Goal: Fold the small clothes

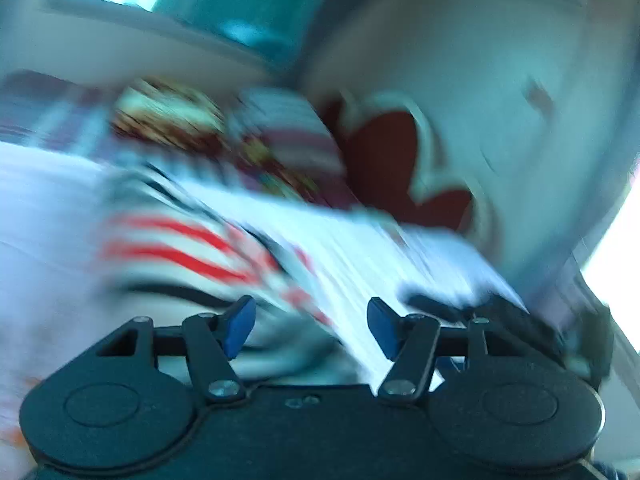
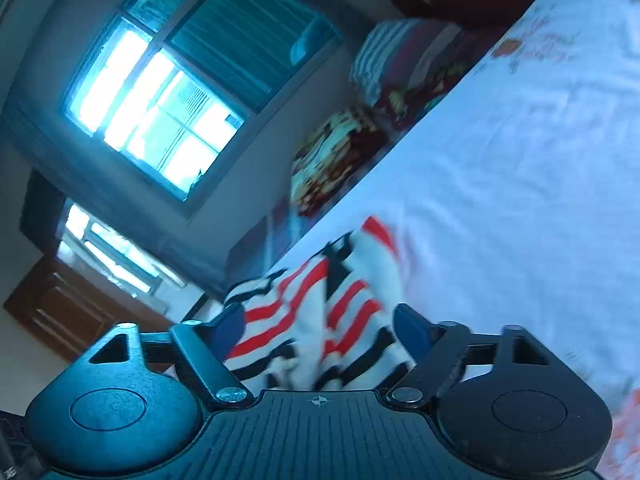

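From my left gripper the picture is smeared; its blue pads stand apart with nothing pinched. My right gripper gives the sharp view: jaws wide, pads clear of the cloth, the striped garment lying crumpled between them. I count one garment, white with red and black stripes, near the edge of the white bed sheet. Farther along lie patterned bedding and a dark red headboard. Only the right view shows the window.
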`<state>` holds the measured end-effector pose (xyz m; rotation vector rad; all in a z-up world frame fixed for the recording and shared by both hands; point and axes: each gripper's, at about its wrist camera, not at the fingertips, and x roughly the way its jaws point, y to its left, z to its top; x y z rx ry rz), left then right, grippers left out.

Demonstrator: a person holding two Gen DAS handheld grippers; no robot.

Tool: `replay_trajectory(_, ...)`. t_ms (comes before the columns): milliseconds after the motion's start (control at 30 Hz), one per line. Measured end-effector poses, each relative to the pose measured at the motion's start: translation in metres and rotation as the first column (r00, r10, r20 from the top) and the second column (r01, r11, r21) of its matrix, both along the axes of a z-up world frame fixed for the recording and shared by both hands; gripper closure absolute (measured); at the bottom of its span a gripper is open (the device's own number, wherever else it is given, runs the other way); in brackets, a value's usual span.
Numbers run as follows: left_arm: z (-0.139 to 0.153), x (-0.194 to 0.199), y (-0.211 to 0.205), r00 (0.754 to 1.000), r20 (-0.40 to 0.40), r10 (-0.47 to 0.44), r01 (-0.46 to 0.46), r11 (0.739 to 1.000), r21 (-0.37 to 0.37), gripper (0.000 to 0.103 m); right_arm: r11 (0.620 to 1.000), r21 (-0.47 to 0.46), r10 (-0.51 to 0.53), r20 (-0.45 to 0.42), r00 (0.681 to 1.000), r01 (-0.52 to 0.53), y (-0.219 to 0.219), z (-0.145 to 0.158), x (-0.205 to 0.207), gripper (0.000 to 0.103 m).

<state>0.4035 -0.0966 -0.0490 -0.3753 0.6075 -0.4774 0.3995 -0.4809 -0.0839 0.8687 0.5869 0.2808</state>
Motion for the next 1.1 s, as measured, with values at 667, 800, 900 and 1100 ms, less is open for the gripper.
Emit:
replay_trajectory(667,-0.055,0.02,0.086,0.963,-0.163,0.215,-0.213,0.977,0.034,0.045,0.935,-0.26,0.2,-0.173,0.965,-0.24,0.105,-0.026,0.061,0.077)
replay_trajectory(800,-0.049,0.026,0.08,0.975,-0.12,0.19,-0.187,0.982,0.034,0.045,0.861,-0.46,0.23,-0.026,0.973,-0.216,0.122,0.002,0.038,0.081)
replay_trajectory(900,-0.047,0.033,0.062,0.983,-0.097,0.154,-0.15,0.988,0.042,0.045,0.842,-0.515,0.222,0.067,0.973,-0.157,0.114,0.015,0.018,0.081)
replay_trajectory(1100,-0.053,0.047,-0.006,0.992,-0.108,0.066,-0.034,0.961,0.276,0.04,0.846,-0.52,0.14,-0.005,0.99,-0.122,0.079,-0.026,0.007,0.081)
